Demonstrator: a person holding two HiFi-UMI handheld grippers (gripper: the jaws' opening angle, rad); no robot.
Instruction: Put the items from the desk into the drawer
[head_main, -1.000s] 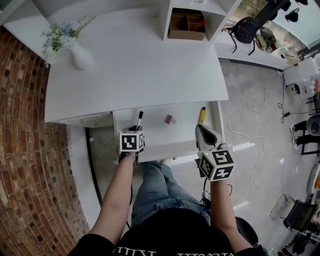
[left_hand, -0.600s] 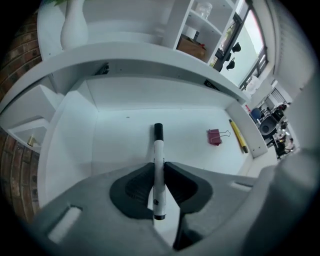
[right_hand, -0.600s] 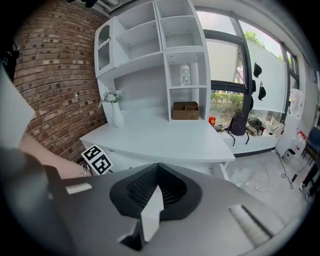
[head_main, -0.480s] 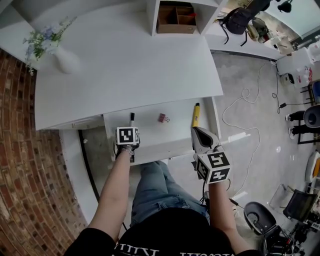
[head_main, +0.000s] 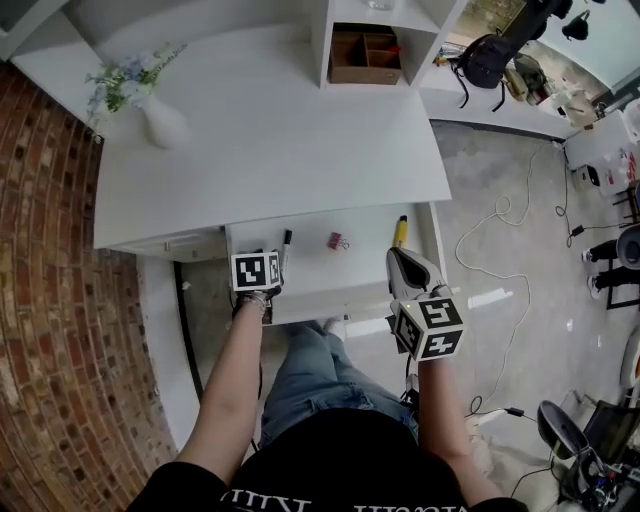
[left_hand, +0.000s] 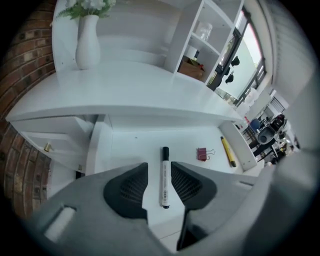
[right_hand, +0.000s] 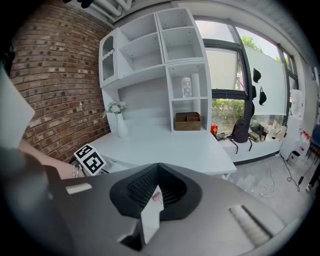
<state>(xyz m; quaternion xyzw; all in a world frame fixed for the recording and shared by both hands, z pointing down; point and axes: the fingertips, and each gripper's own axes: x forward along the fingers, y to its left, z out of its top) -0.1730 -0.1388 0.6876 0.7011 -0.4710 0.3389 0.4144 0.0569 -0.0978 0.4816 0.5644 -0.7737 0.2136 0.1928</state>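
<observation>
The white drawer (head_main: 320, 285) stands pulled out under the desk (head_main: 270, 140). A black-capped white marker (left_hand: 164, 177) lies flat on the drawer floor (left_hand: 130, 150), left of a pink binder clip (left_hand: 202, 154) and a yellow pen (left_hand: 228, 151). My left gripper (left_hand: 159, 166) hovers over the marker. Its jaws have just been opening; the marker shows in the gap between them, and the pads are not touching it. In the head view the marker (head_main: 286, 243) pokes out beside the left gripper (head_main: 262, 268). My right gripper (head_main: 405, 262) hangs shut at the drawer's front right, near the yellow pen (head_main: 401, 231).
A white vase of flowers (head_main: 160, 115) stands at the desk's back left. A shelf unit with a brown box (head_main: 365, 55) is at the back. A closed small drawer (head_main: 170, 243) sits left of the open one. My knees are under the drawer front.
The left gripper's jaws have parted and let go of the marker, which now lies on the drawer floor. The right gripper has stayed in place.
</observation>
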